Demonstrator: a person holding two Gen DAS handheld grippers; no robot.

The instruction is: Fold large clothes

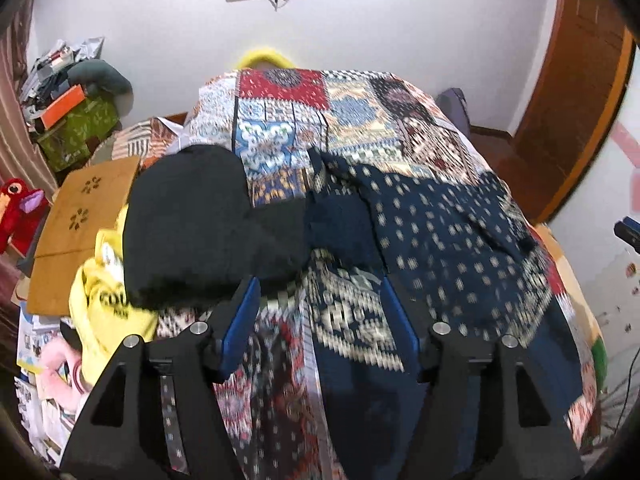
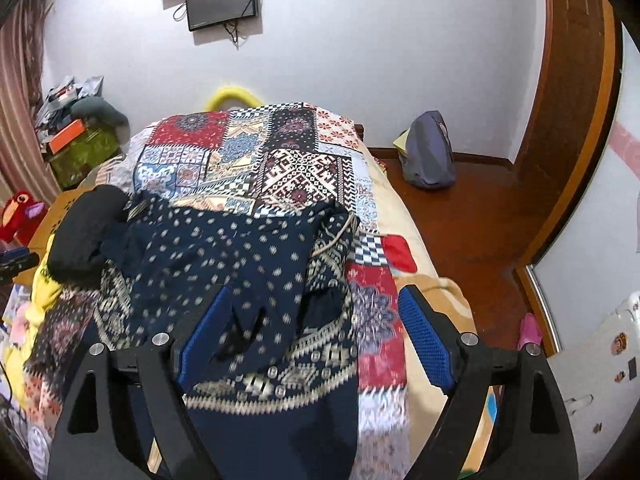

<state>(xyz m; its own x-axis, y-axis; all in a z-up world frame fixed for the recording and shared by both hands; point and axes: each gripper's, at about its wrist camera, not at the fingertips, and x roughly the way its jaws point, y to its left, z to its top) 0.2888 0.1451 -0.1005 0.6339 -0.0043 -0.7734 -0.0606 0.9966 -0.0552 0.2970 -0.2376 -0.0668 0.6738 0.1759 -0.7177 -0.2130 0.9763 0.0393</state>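
Left gripper [image 1: 320, 304], black frame with blue ribbed pads: jaws apart, nothing pinched between the pads. It hangs above the near part of the bed, pointing down at the cloth. Right gripper [image 2: 316, 320], same build: jaws spread wider, pads clear of any fabric, also above the cloth.

Task item: large navy-blue garment with small cream dots and cream geometric border bands [image 2: 224, 256], lying loosely bunched across the near half of the patchwork bedspread in red, blue, cream and black squares [image 2: 248, 152]. In the left view the same garment [image 1: 448, 232] spreads toward the right side of the bed, and a banded part runs down between the left pads toward the near edge. In the right view a folded-over flap with a cord sits at its far right corner; the near hem drops below the frame.

Edges and room: the far half of the bedspread is bare of clothes. The right bed edge shows a cream blanket margin, then open brown wooden floor [image 2: 472, 216] with a grey-blue backpack [image 2: 428, 156] against the white wall. The left side is crowded: a rumpled black garment [image 1: 192, 224] touches the navy garment's left edge, a yellow printed garment [image 1: 104, 292] lies just beside and partly under it, then a brown cardboard box [image 1: 80, 232] and a red plush bird [image 1: 16, 208].
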